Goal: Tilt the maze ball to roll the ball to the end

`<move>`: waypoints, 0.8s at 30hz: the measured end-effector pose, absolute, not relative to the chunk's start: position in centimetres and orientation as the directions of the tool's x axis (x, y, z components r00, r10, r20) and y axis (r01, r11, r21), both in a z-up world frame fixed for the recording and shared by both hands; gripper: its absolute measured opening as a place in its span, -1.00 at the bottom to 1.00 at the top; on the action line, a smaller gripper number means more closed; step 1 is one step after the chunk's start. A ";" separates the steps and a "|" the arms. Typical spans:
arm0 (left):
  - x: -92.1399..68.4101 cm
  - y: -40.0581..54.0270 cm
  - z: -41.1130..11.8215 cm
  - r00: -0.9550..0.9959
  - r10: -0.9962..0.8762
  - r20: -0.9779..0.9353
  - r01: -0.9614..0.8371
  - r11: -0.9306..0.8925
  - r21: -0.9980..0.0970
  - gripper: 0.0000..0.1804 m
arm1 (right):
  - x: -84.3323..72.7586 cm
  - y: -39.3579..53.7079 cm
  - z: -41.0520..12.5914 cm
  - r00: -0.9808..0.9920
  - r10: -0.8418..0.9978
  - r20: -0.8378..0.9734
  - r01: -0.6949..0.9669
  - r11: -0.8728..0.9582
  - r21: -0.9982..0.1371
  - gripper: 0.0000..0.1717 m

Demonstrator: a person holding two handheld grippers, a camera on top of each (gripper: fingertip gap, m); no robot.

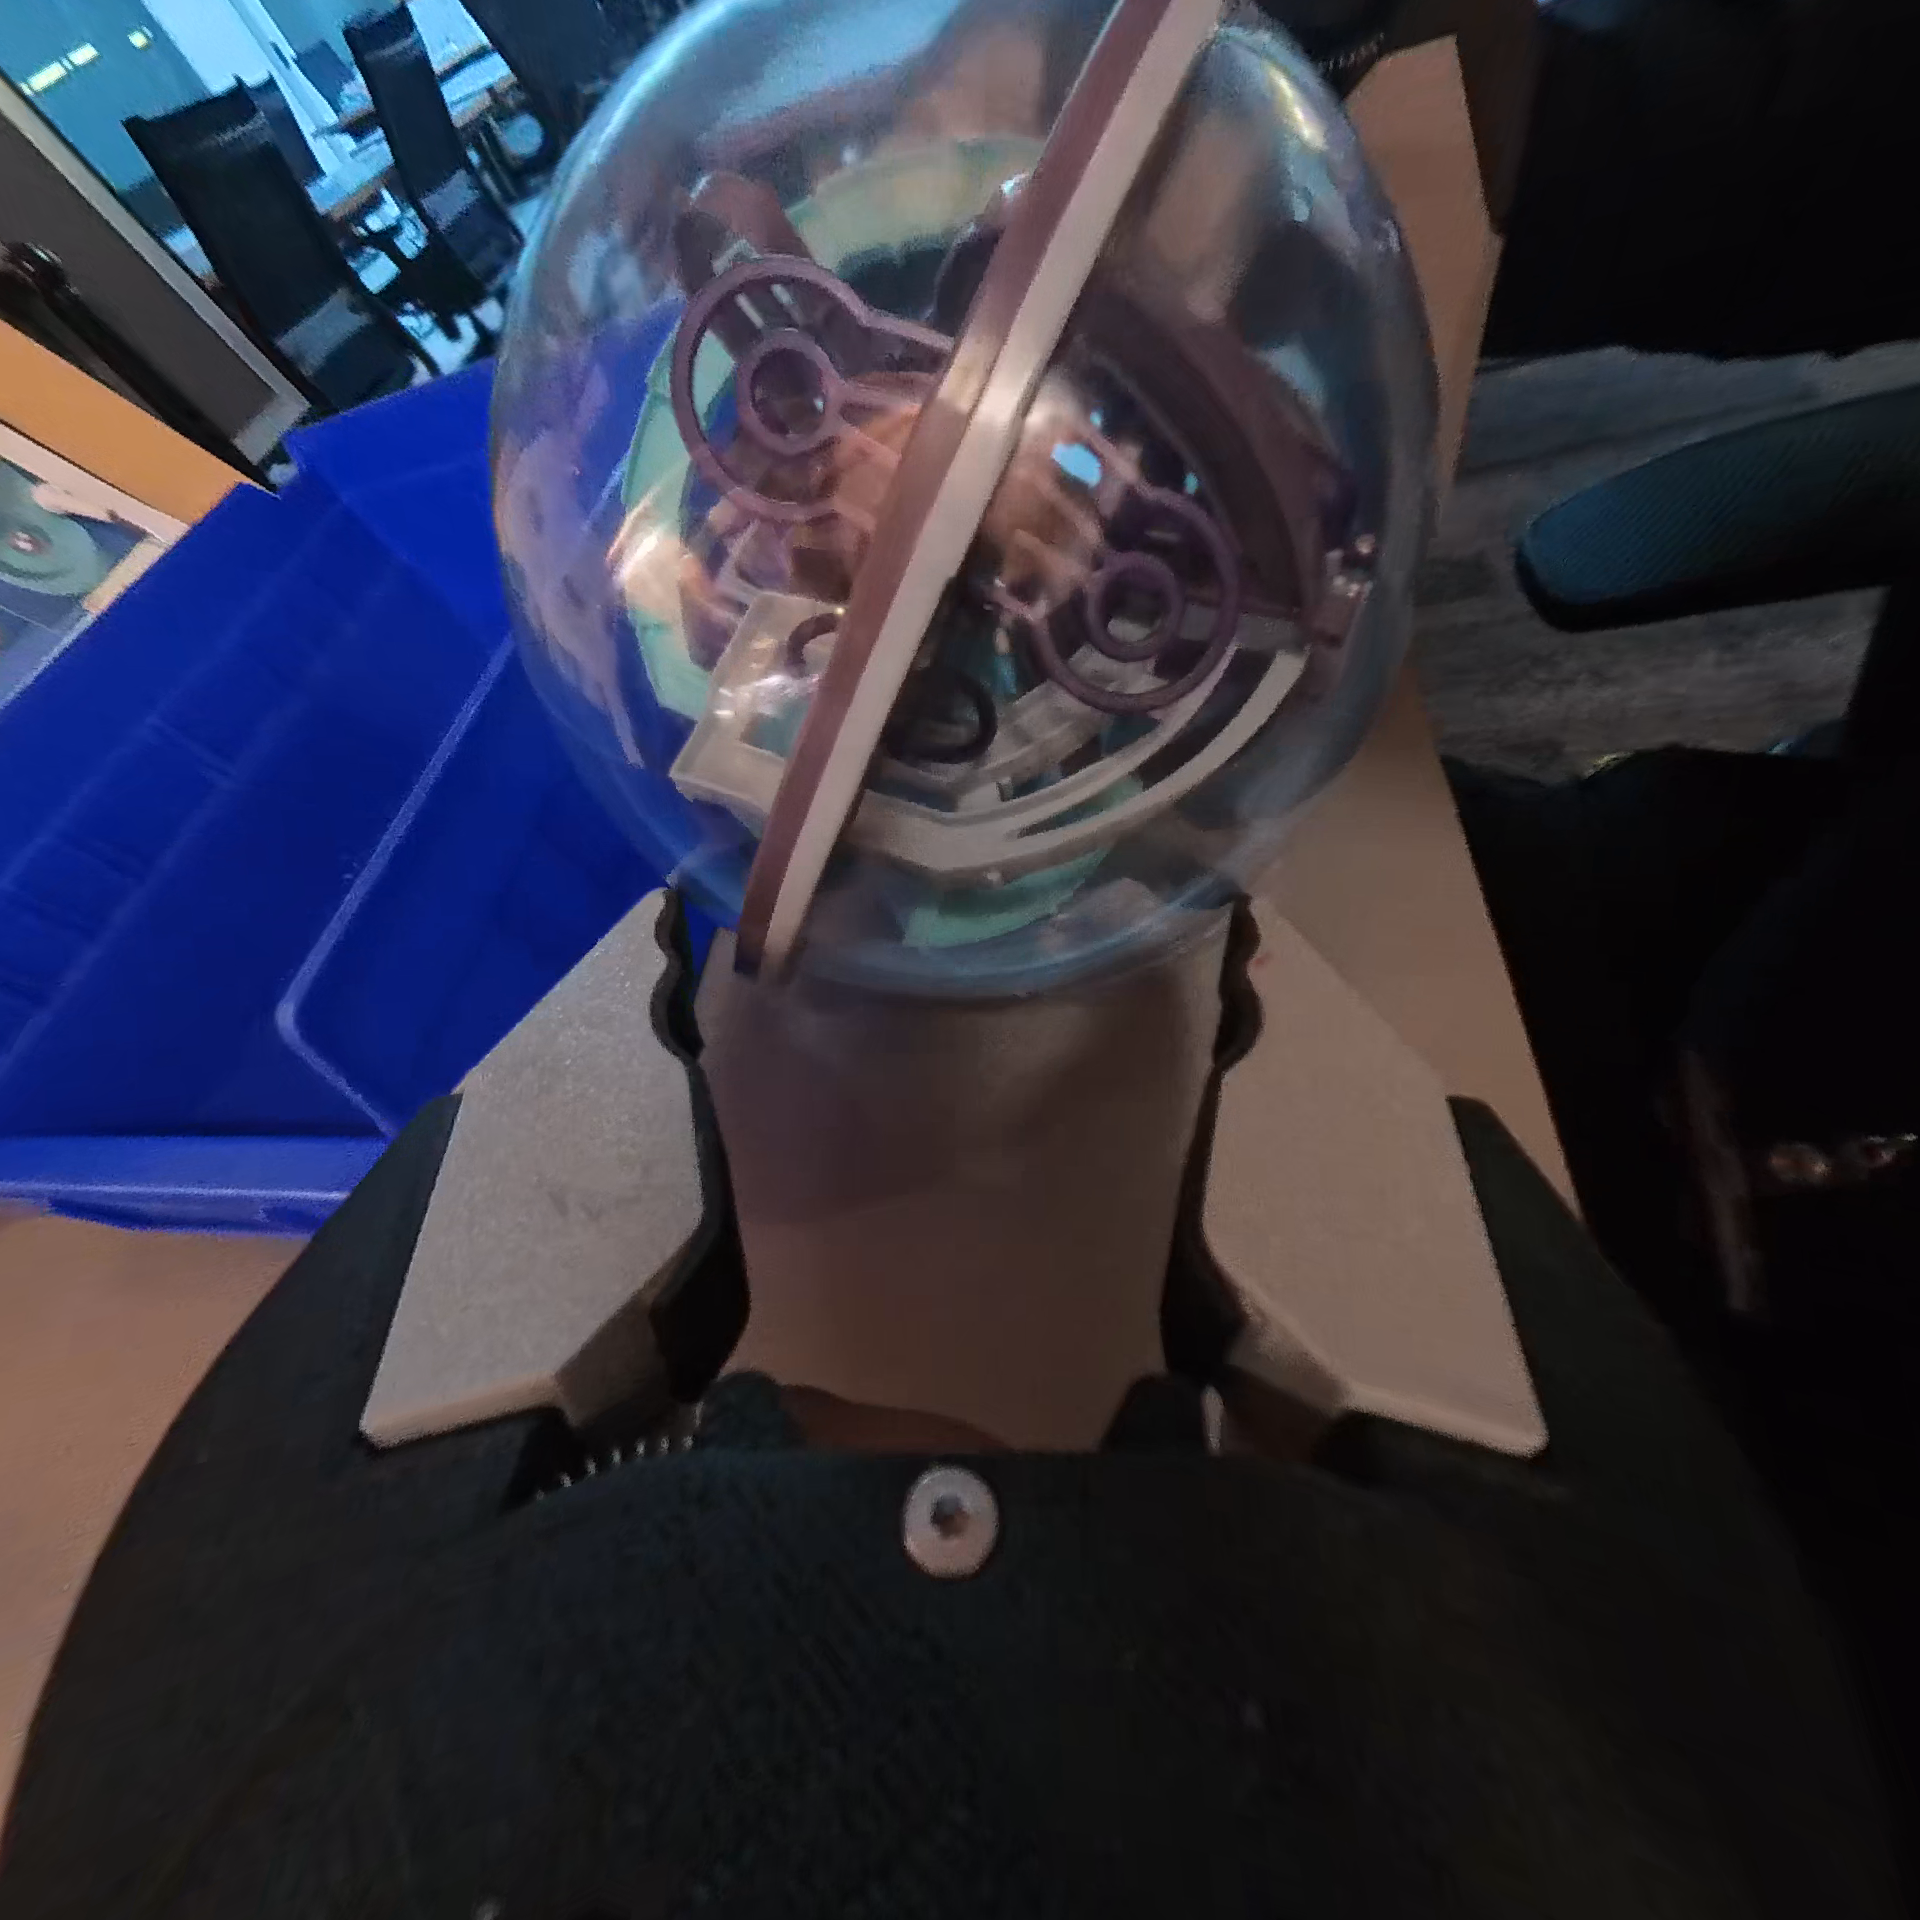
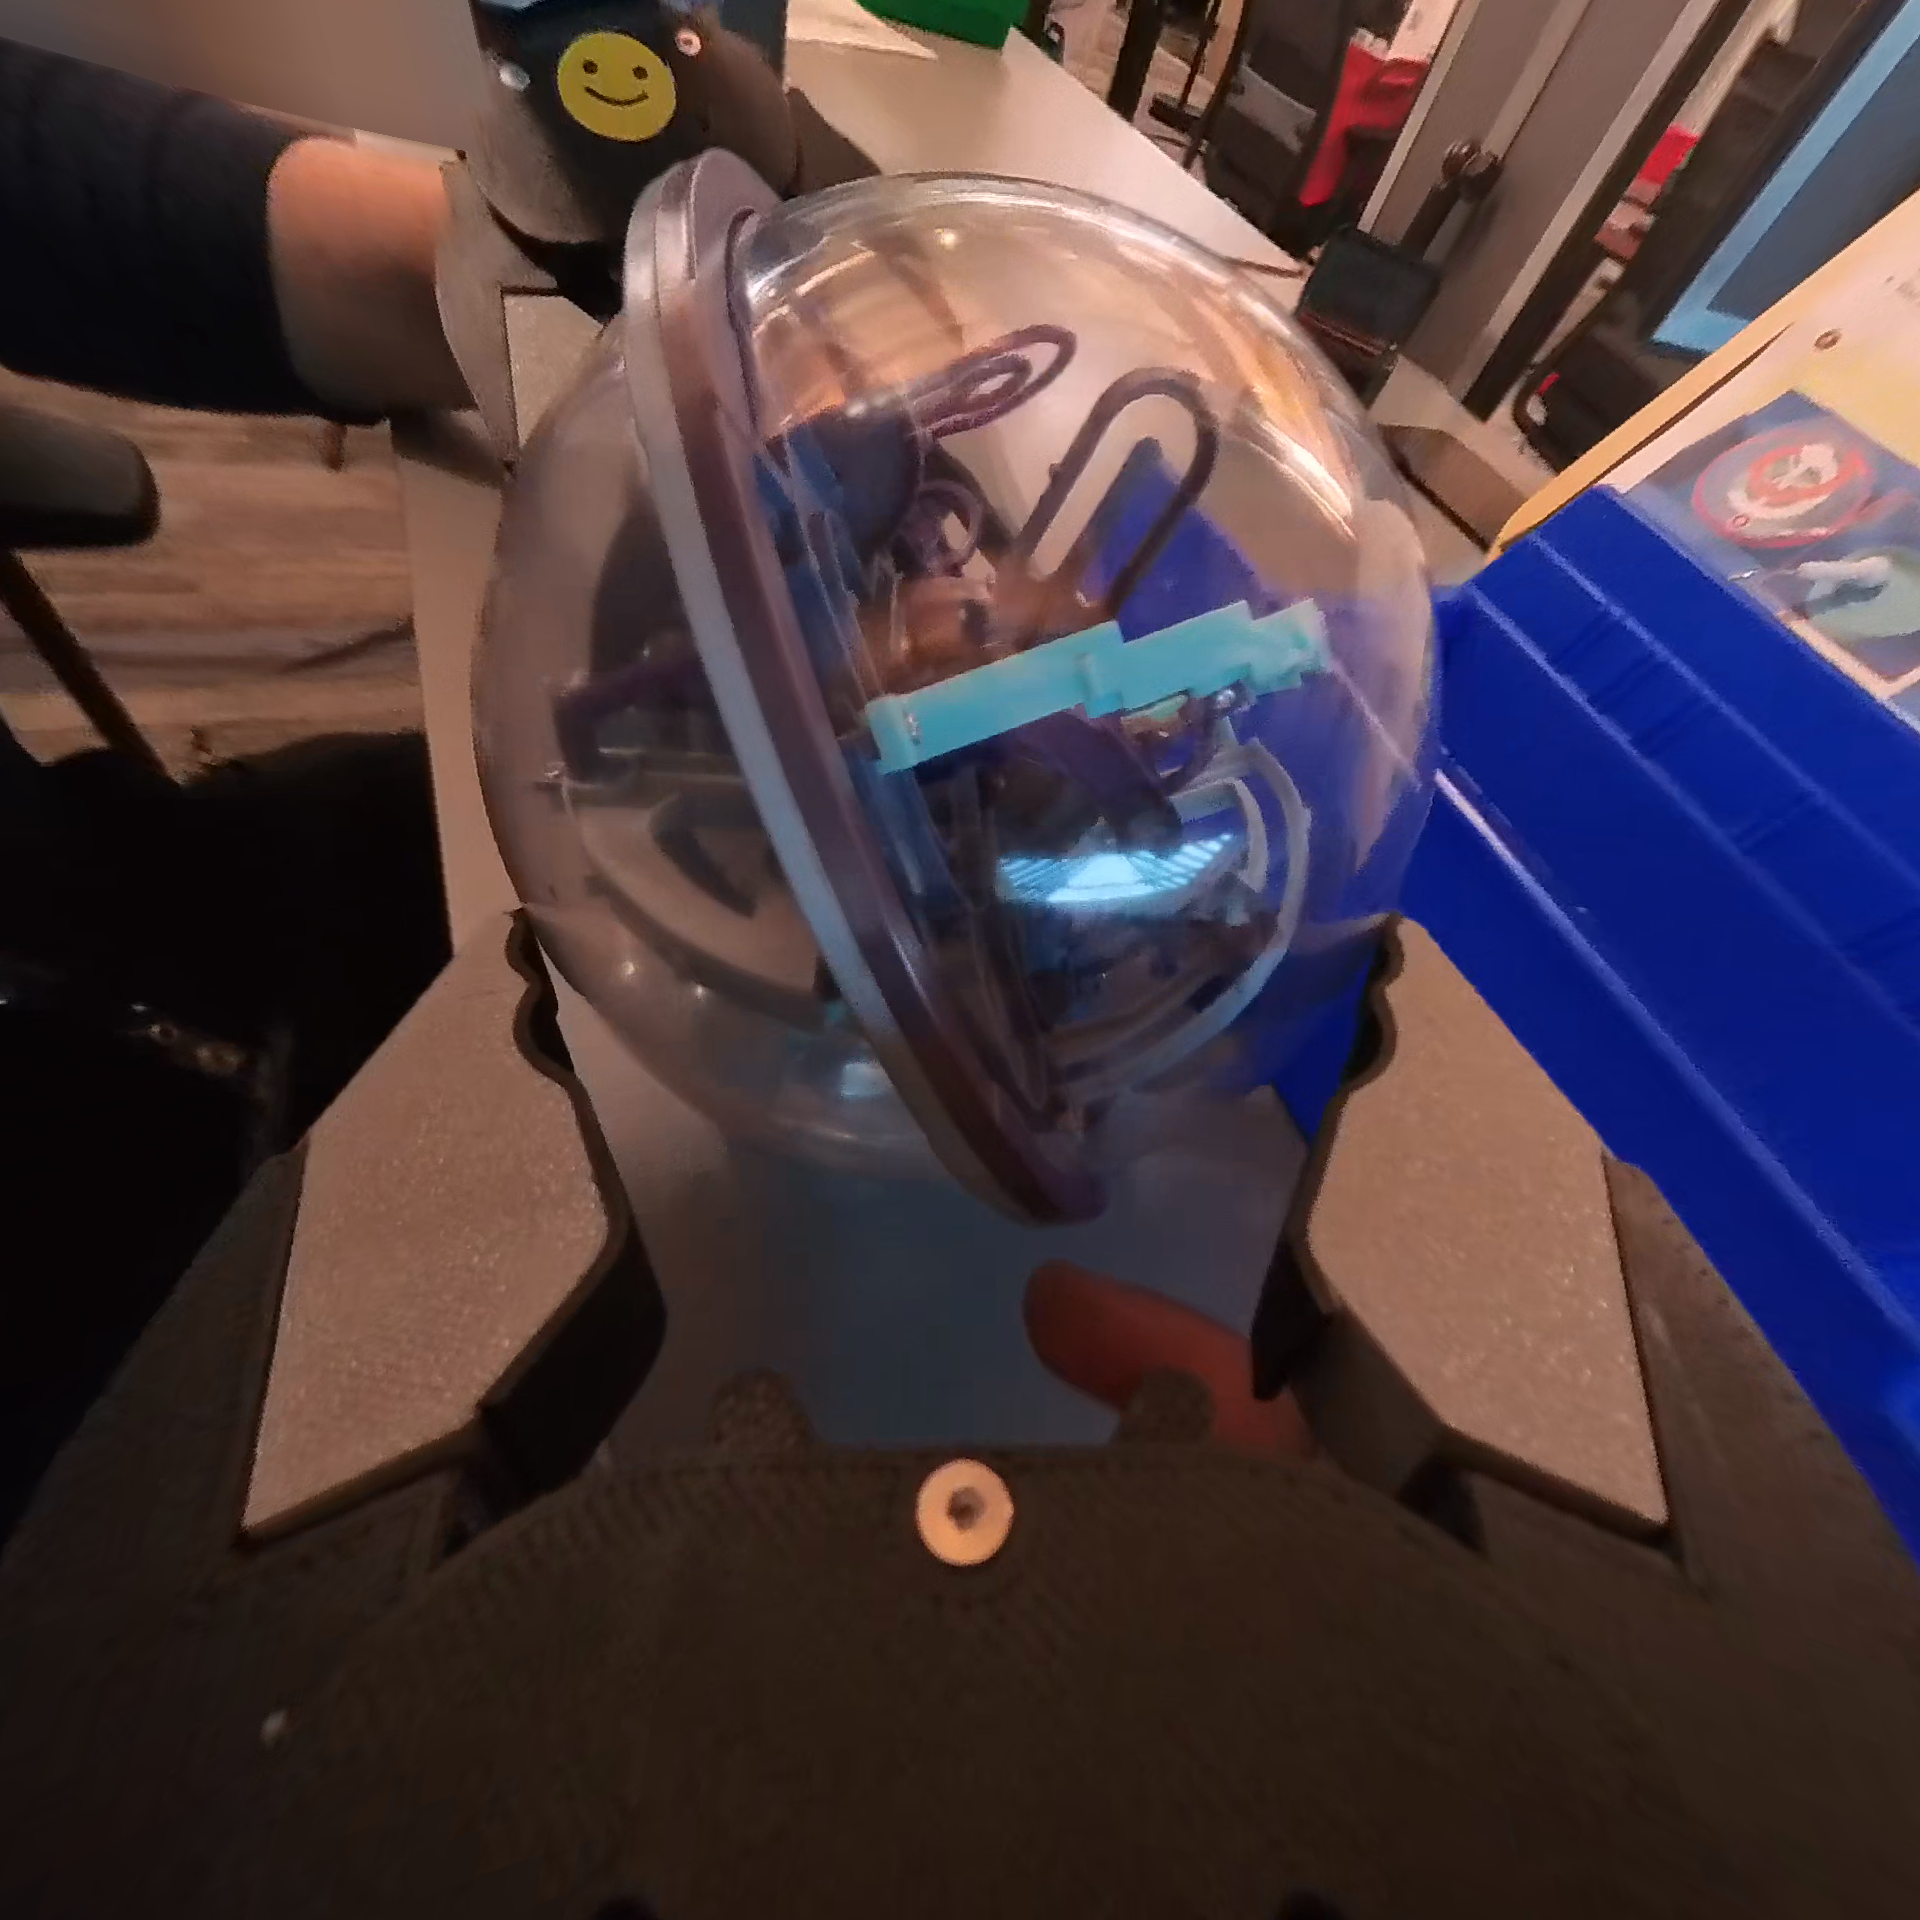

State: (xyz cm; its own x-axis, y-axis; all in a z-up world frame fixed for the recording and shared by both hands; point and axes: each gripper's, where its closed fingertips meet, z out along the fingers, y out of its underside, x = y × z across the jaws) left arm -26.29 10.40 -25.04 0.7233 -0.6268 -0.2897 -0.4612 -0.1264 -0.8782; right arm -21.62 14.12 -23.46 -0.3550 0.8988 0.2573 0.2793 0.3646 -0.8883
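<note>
Clearly, a blue bin (image 1: pixel 260 790) stood at the left of the left wrist view; beside it the left gripper (image 1: pixel 956 966) clasped the clear maze ball (image 1: pixel 935 499) between its pads, raised above the tan table (image 1: pixel 1351 883). Across from it the right gripper (image 2: pixel 951 997) clamped the same sphere, rim tilted.

Clear, glossy plastic on the maze ball (image 1: pixel 1039 499), with a smooth matt band (image 1: pixel 997 436) running from one o'clock to seven. Grainy matt grey on the fingers (image 2: pixel 447 1226); woven-looking black on the gripper body (image 2: pixel 935 1714). Shiny blue plastic for the bin (image 1: pixel 260 779) at nine o'clock.
</note>
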 end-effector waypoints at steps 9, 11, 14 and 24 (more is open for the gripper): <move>-26.0 10.4 -24.4 0.747 -0.652 -0.128 -0.342 -0.212 -0.915 0.11 | -21.7 14.3 -23.0 -0.378 0.923 0.078 0.311 0.206 -0.928 0.71; -26.0 10.5 -24.3 0.749 -0.653 -0.113 -0.330 -0.220 -0.918 0.11 | -21.7 14.4 -22.9 -0.380 0.923 0.059 0.315 0.189 -0.930 0.71; -26.1 10.5 -24.2 0.751 -0.652 -0.107 -0.321 -0.218 -0.922 0.11 | -21.7 14.4 -23.0 -0.383 0.923 0.043 0.320 0.177 -0.931 0.71; -26.0 10.4 -24.6 0.745 -0.631 -0.215 -0.385 -0.145 -0.911 0.10 | -21.5 14.2 -23.2 -0.379 0.910 0.170 0.274 0.286 -0.918 0.71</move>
State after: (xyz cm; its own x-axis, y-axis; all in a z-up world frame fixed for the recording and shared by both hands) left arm -26.02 10.37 -24.64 0.7453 -0.6312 -0.2147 -0.3853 -0.1449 -0.9113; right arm -21.52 14.21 -23.24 -0.3790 0.9097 0.1699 0.2744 0.2858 -0.9182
